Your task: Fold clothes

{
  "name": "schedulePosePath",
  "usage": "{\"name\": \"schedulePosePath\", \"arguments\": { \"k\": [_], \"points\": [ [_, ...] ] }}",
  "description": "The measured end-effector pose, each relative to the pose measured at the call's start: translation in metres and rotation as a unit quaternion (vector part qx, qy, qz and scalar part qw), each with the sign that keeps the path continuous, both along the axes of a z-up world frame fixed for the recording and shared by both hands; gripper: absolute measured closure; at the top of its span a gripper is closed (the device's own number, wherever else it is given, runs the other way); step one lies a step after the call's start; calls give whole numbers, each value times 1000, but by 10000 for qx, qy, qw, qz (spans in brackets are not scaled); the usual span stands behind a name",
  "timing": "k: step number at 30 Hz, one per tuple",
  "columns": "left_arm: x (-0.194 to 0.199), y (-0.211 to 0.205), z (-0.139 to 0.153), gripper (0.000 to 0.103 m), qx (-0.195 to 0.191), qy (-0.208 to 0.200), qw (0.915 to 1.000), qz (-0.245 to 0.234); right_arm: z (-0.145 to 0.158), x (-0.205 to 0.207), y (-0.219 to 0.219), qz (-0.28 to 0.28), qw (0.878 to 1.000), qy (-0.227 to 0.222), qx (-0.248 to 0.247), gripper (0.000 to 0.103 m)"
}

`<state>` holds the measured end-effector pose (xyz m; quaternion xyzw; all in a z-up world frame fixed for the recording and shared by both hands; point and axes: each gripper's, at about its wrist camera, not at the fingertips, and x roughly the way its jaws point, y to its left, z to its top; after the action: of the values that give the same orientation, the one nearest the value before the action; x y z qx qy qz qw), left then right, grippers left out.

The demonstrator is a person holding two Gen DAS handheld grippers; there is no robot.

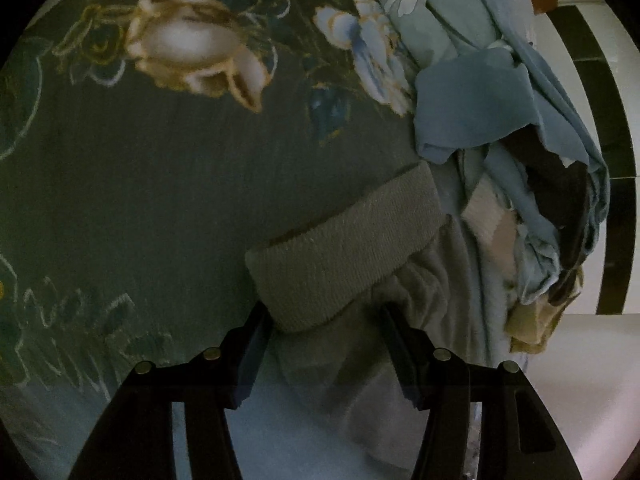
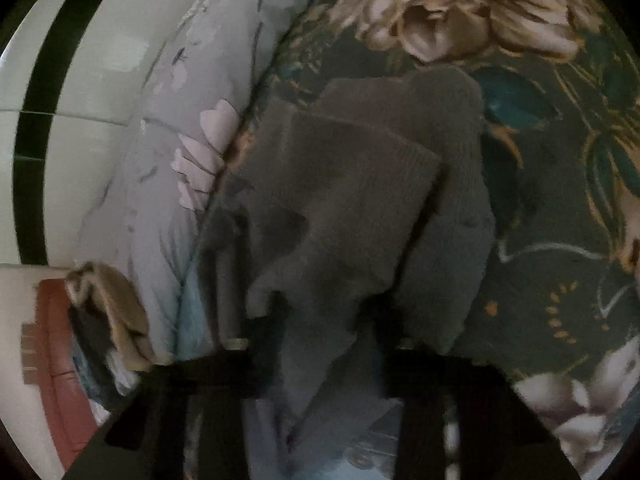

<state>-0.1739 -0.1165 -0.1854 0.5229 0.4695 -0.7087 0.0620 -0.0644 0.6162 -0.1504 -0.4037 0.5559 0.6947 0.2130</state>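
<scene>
We have a grey knit garment lying on a dark green floral bedspread, and in the right wrist view it sits near the bedspread's edge, where a pale grey-blue flowered quilt begins; one flat layer with a squared corner lies over a bulkier layer beneath, so we judge it at least partly folded, though how many folds are in and how many remain we cannot settle from here. Our right gripper has grey cloth bunched between its two fingers, yet the tips are dark and blurred, so we cannot tell whether it pinches the cloth or merely rests in it. Our left gripper stands with its fingers spread wide on either side of a ribbed grey cuff, not closed on it; the gathered fabric behind the cuff runs back between the fingers. We take the cuff for a sleeve or hem end of the same grey garment, but the two views do not prove it. Toward the bedspread's right edge in the left view a heap of crumpled light blue clothes and a tan piece lies unfolded, so by our reading plenty of folding is left. The surface is soft, patterned bedding, dimly lit; beyond it we see a white tiled wall with a dark green stripe and something reddish-brown low down.
</scene>
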Motion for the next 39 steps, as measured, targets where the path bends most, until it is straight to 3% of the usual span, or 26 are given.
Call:
{"name": "schedulePosePath", "arguments": {
  "k": [3,6,8,10,14,17,20,22,24,25,29,33,35,37,38,39],
  "points": [
    [3,4,-1,43,113,23,9999,-2,17,-5,-3,294,9989,89,346,98],
    [-1,5,2,43,76,21,10000,-29,43,-10,-10,737,9931,230,882,99],
    [-1,5,4,43,21,53,10000,-49,61,0,-4,683,9896,499,1161,100],
    [-3,6,5,43,-70,50,9999,-83,63,10,7,532,9893,460,1280,100],
    [-6,8,6,42,-251,42,9996,-153,28,17,19,486,9933,-288,1004,99],
    [-9,10,7,42,-387,36,9990,-205,13,25,23,214,9972,-227,679,96],
    [-13,13,8,40,-468,27,9987,-216,18,31,19,263,9973,-132,674,95],
    [-13,14,9,39,-535,61,9983,-221,24,35,16,349,9956,-240,842,83],
    [-13,15,10,39,-574,110,9981,-204,28,46,17,340,9937,-376,1000,63],
    [-14,15,9,39,-578,131,9981,-194,27,50,17,330,9932,-426,1031,62],
    [-13,15,9,41,-590,185,9978,-223,8,51,23,216,9953,-546,768,62],
    [-16,12,9,41,-483,218,9985,-102,-3,47,28,-104,9985,-242,477,62],
    [-19,10,9,47,-419,235,9988,-24,-5,43,29,-189,9988,-133,437,62],
    [-22,9,10,57,-354,251,9990,53,-5,38,28,-240,9987,-124,430,74],
    [-23,8,10,63,-322,260,9991,92,-5,36,28,-261,9988,-116,408,87],
    [-24,7,10,67,-289,268,9991,131,-2,34,27,-266,9988,-109,386,90]
  ]
}}
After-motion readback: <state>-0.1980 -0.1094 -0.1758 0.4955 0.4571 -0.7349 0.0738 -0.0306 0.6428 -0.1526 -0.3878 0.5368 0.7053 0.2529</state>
